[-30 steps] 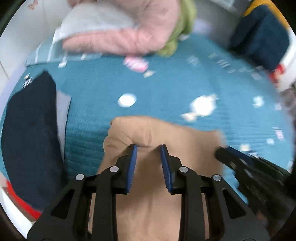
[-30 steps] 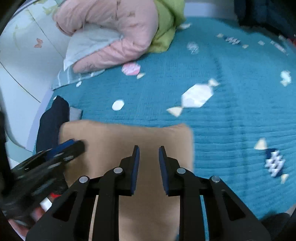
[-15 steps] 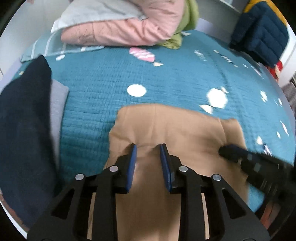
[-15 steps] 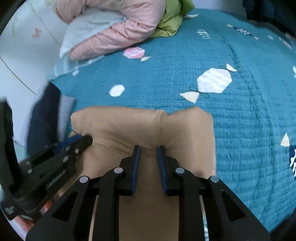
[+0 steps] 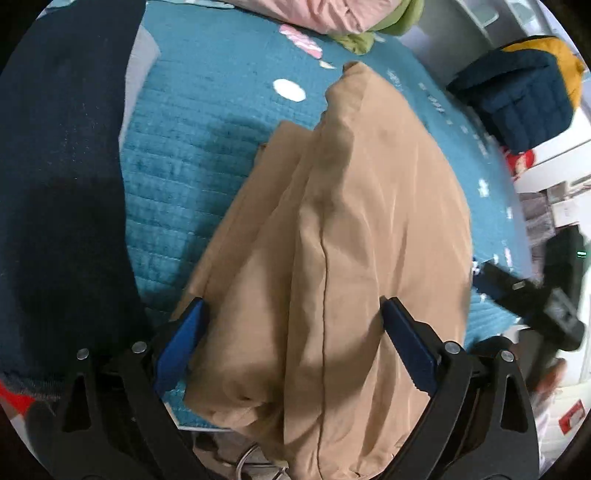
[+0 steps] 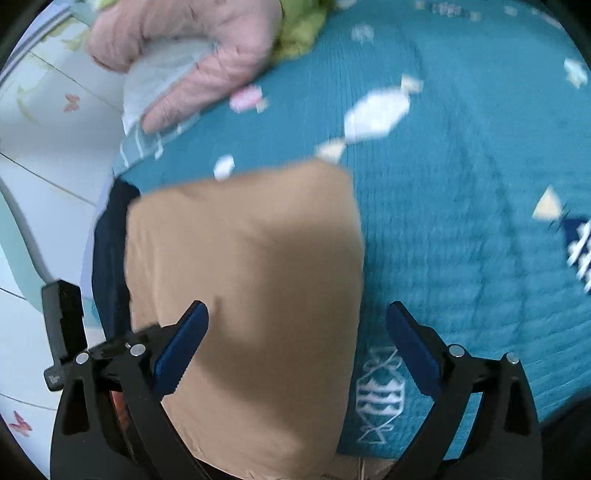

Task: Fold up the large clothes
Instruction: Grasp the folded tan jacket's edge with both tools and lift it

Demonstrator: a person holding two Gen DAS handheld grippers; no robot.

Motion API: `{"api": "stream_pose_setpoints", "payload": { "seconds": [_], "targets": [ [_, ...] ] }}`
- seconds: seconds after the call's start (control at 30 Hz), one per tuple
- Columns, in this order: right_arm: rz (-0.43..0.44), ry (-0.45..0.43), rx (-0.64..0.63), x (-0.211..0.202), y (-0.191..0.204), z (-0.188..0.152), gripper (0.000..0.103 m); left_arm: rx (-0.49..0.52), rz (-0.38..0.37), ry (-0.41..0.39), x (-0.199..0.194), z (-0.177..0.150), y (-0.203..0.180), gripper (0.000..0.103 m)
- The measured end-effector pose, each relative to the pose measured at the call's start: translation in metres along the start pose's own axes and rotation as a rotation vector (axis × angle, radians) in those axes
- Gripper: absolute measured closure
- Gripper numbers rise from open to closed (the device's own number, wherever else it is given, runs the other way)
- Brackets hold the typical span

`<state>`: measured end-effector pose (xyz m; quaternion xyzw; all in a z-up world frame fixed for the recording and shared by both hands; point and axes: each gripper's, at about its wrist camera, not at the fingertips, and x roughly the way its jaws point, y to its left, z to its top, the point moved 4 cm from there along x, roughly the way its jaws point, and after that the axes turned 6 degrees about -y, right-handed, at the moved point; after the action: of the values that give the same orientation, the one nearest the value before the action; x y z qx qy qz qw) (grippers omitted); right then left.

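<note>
A tan garment (image 5: pixel 351 229) lies folded in soft layers on the teal quilted bed cover (image 5: pixel 192 147). My left gripper (image 5: pixel 291 314) hangs close above its near part with jaws opening wide; the cloth lies loose between the blue pads (image 5: pixel 177 343), and no pad presses on it. In the right wrist view the same tan garment (image 6: pixel 243 266) shows as a flat rectangle. My right gripper (image 6: pixel 295 317) is over its right edge, jaws opening wide, gripping nothing. The right gripper (image 5: pixel 532 295) also shows at the right rim of the left wrist view.
A dark navy garment (image 5: pixel 59 184) lies left of the tan one. A pink padded jacket (image 6: pixel 207 62) and green cloth (image 6: pixel 299 29) sit at the far end of the bed cover (image 6: pixel 461 184). A navy and yellow bundle (image 5: pixel 524 92) sits at the far right. White wall panels (image 6: pixel 44 155) stand at the left.
Both grippers were shut on the tan garment and have let go, jaws now spread wide. Both have dropped lower and closer to the cloth, which now lies in bunched layers.
</note>
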<state>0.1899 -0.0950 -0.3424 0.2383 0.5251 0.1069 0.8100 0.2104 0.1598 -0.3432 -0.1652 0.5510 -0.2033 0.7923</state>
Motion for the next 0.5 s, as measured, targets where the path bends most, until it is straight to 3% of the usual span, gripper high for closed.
{"api": "stream_pose_setpoints", "payload": {
  "seconds": [0.13,0.2,0.3,0.37,0.5],
  "targets": [
    [0.105,0.051,0.044,0.022,0.004,-0.007,0.007,0.032,-0.027,0.018,0.009,-0.004,-0.004,0.005],
    [0.095,0.052,0.037,0.026,0.004,-0.008,0.007,0.057,-0.019,0.030,0.014,-0.007,-0.011,0.005],
    [0.122,0.058,0.070,0.027,-0.001,-0.007,0.006,0.053,-0.093,0.077,0.017,-0.011,-0.024,0.005],
    [0.140,0.068,0.099,0.027,-0.006,-0.006,0.006,0.045,-0.089,0.094,0.022,-0.013,-0.028,0.005],
    [0.169,0.073,0.128,0.030,-0.012,-0.007,0.006,0.008,-0.144,0.074,0.037,-0.012,-0.023,0.005]
  ]
}}
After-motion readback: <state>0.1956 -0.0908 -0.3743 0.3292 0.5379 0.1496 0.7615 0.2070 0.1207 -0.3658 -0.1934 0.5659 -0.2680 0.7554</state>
